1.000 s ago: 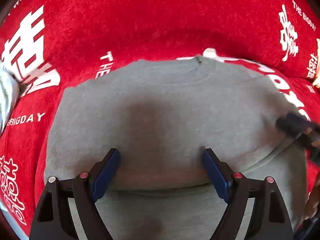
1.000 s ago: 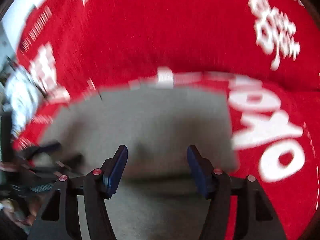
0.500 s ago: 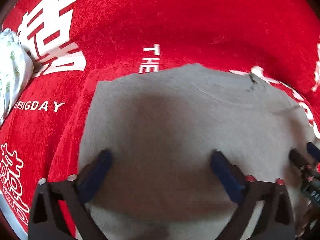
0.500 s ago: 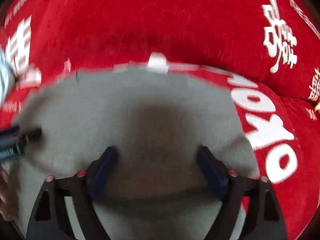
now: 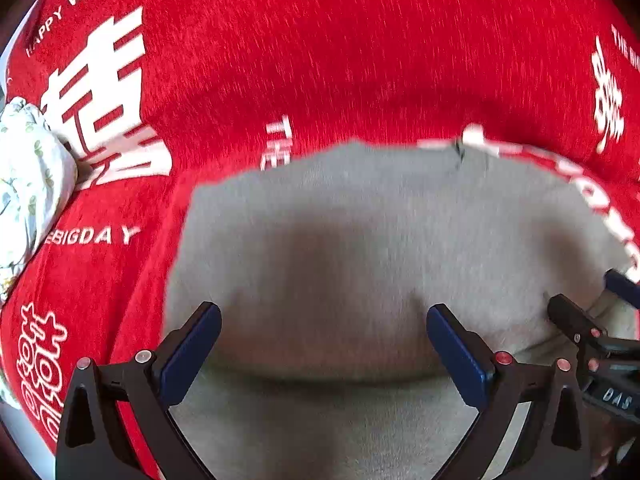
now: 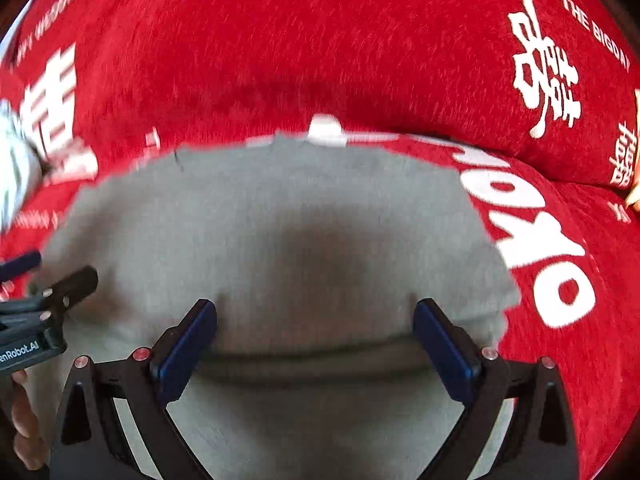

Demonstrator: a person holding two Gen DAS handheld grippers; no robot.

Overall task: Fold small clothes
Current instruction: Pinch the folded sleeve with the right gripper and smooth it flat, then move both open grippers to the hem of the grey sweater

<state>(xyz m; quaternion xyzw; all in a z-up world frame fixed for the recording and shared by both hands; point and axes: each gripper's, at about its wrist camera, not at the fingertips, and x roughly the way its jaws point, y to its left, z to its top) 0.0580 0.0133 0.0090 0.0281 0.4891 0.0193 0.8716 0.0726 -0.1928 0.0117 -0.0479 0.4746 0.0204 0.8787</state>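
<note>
A small grey garment (image 5: 360, 240) lies flat on the red cloth, with a fold line running across just in front of my fingers; it also shows in the right wrist view (image 6: 280, 232). My left gripper (image 5: 324, 344) is open and empty over the garment's left half. My right gripper (image 6: 316, 340) is open and empty over its right half. The right gripper shows at the right edge of the left wrist view (image 5: 592, 332), and the left gripper at the left edge of the right wrist view (image 6: 48, 300).
A red velvet cloth (image 5: 340, 60) with white lettering covers the surface. A white floral fabric bundle (image 5: 28, 184) lies at the far left. A raised fold of the red cloth (image 6: 560, 128) lies at the right.
Both grippers stayed open over the garment and shifted slightly; the garment's near part now lies folded with a crease in front of the fingers.
</note>
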